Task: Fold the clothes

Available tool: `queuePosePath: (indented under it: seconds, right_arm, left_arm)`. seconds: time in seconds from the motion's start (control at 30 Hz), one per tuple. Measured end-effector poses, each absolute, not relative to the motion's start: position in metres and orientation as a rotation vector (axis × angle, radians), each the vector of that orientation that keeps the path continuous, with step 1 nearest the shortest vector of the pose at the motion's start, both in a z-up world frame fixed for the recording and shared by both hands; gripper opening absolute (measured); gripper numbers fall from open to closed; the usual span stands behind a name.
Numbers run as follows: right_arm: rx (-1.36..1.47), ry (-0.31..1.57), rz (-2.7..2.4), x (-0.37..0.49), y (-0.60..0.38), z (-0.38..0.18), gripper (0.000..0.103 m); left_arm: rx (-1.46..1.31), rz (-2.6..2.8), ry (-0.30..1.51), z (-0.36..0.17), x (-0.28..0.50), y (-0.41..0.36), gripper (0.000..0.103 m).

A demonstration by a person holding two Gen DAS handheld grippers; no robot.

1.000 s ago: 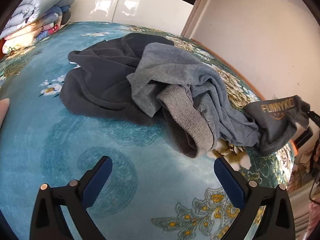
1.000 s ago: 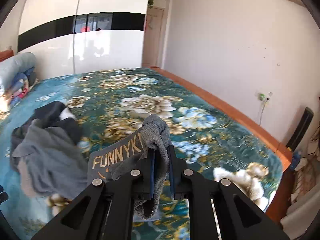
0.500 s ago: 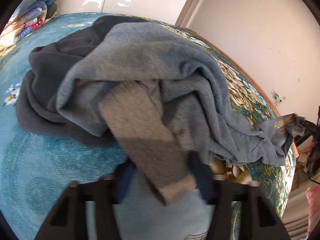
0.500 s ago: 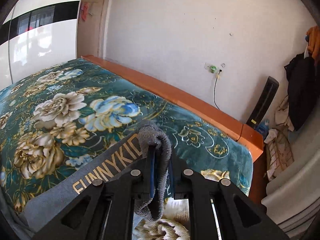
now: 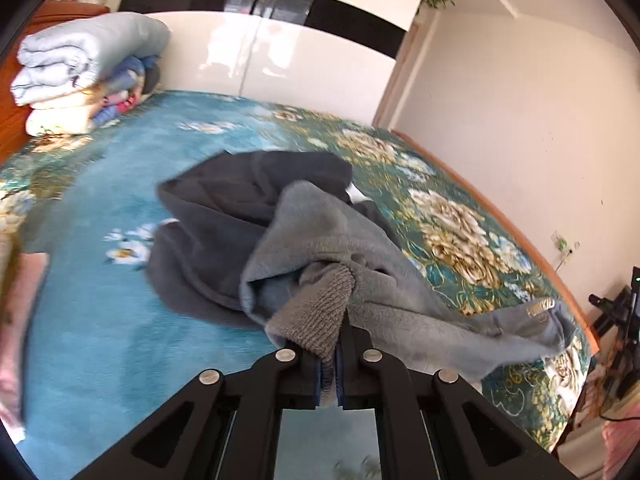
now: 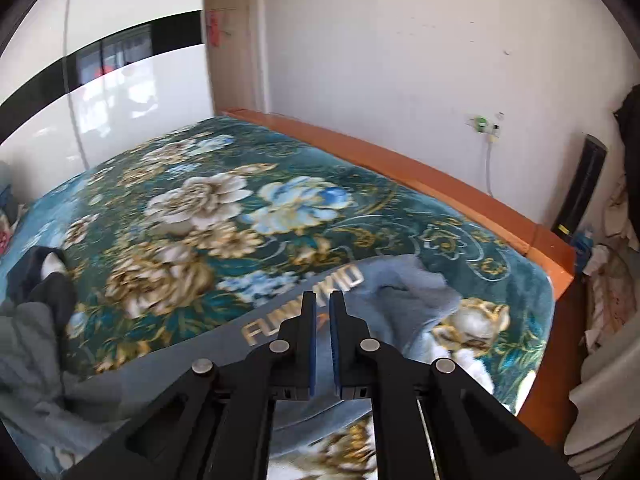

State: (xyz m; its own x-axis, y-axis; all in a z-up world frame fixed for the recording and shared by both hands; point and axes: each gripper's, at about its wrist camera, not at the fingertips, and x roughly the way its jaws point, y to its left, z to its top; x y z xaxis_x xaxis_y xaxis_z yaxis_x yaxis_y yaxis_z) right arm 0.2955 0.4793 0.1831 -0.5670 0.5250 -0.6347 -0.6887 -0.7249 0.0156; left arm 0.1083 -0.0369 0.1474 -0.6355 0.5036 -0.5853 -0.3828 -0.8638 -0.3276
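Two garments lie tangled mid-frame on the floral bed [image 5: 100,320], and that tangle is the main risk as we see it: the grey sweatshirt [image 5: 320,232] is draped over a darker garment [image 5: 224,208], so any lift by the ribbed cuff [image 5: 320,316] could drag the dark piece along or leave the sweatshirt twisted rather than spread flat.

A second risk sits at lower right of the left wrist view, where the printed end of the sweatshirt reaches close to the bed's edge; a pull that way could, we judge, slide it off the mattress.

Our left gripper [image 5: 329,364] is clenched on the ribbed cuff, the knit pinched between its blue pads at lower centre of the frame, with the rest of the sweatshirt trailing away toward the right.

Our right gripper [image 6: 323,312] is nearly closed, only a narrow slit between its pads, and nothing shows in that gap. It hovers at centre frame just above the sweatshirt's lettered panel [image 6: 304,308], which lies flat on the bed; we cannot tell whether the tips touch the cloth.

With only one end gripped, we judge the sweatshirt could sag unevenly.

A stack of folded bedding [image 5: 84,68] rests at upper left.
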Motion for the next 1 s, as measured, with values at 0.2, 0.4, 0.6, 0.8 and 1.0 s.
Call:
queuePosePath:
  seconds: [0.2,0.4,0.6,0.8,1.0]
  right_arm:
    - [-0.962,0.325,2.611,0.226,0.356,0.180,0.006]
    - [-1.155,0.326,2.960,0.147,0.226,0.172,0.008]
    - [-1.372,0.058,3.077,0.083,0.112,0.153,0.055]
    - [-1.574,-0.403,2.966,0.031,0.011,0.125,0.058]
    - [-1.585,-0.845,2.685,0.000,-0.036,0.087,0.067]
  left_arm:
    - [-0.958,2.581,-0.284,0.154,0.145,-0.121,0.005]
    - [-1.050,2.548,-0.353,0.121,0.157,-0.170,0.005]
    - [-1.119,2.418,-0.348,0.081,0.151,-0.159,0.005]
    - [-1.127,2.337,-0.403,0.068,0.143,-0.165,0.005]
    - [-1.139,2.289,-0.446,0.060,0.147,-0.169,0.005]
